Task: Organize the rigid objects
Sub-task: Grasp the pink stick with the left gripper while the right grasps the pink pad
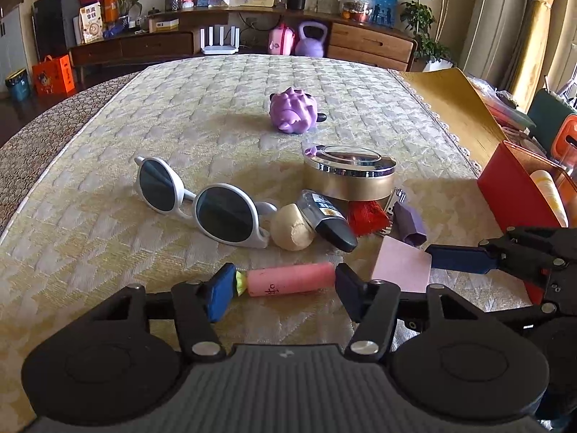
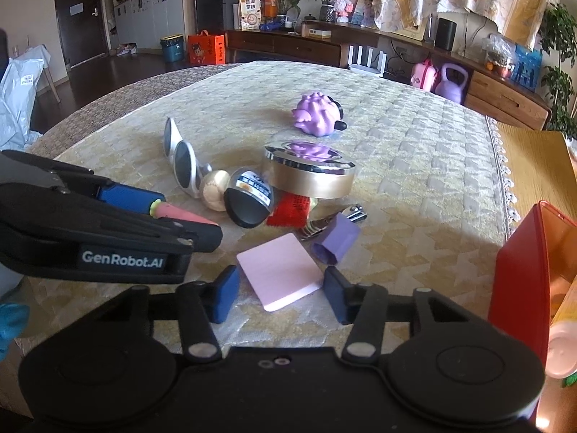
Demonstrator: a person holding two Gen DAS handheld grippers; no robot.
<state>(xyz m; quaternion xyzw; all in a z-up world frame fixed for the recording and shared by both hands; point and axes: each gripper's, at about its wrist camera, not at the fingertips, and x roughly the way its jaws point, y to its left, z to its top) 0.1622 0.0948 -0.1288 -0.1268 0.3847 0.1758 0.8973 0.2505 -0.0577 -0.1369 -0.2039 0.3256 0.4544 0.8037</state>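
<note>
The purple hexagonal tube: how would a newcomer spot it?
Start at the round gold tin mid-table. Just in front of it, toward the red box, lies the purple hexagonal tube, against the nail clippers. Flat-sided, hollow-ended; the pink card beside it is flat.

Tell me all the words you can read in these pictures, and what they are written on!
"GenRobot.AI": white letters on the side of the left gripper.
Black handwriting on the pink tube: too unclear to read.
Label on the black bottle: too blurred.
Print on the snack bag on the far sideboard: too small.
</note>
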